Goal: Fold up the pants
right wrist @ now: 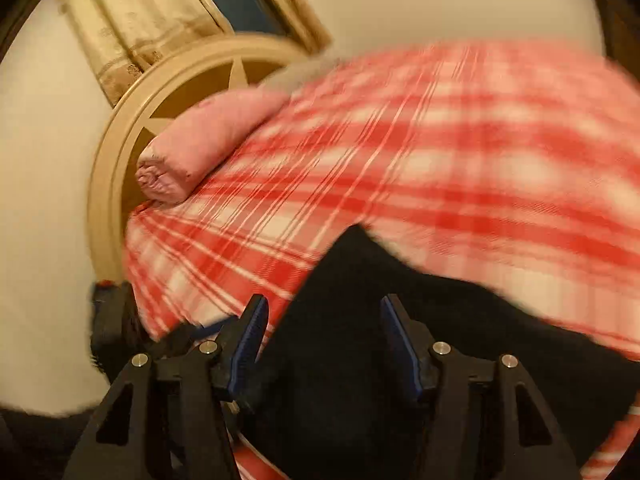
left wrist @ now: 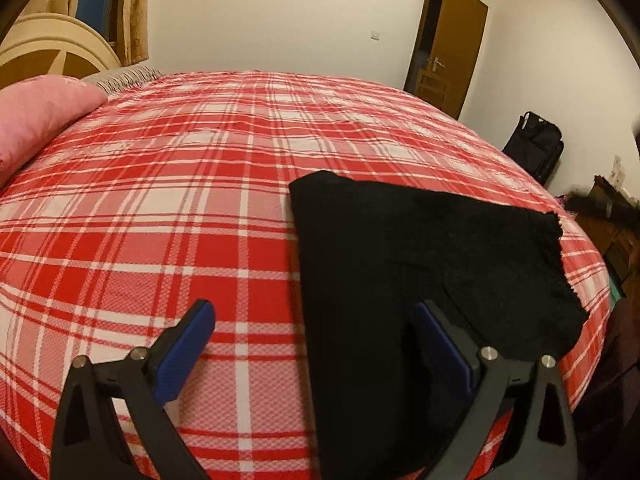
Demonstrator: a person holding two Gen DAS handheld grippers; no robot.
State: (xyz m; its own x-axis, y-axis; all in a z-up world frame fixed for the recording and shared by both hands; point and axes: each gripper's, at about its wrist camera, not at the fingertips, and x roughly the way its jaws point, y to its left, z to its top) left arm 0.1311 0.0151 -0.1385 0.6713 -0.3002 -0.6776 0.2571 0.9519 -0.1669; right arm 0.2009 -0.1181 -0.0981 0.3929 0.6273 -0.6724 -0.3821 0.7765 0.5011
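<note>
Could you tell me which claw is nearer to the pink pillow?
Likely left. The left claw is open over the pants' left edge, pillow side; the right claw is open over the pants.

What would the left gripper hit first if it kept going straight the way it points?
Most likely the pants: the open left gripper straddles their left edge, with the bedspread beside and beyond. Depth is unclear, so which cloth comes first is uncertain.

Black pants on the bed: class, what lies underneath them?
The black pants lie on the red plaid bedspread, which shows all around them. Whatever sits directly beneath the cloth is covered.
</note>
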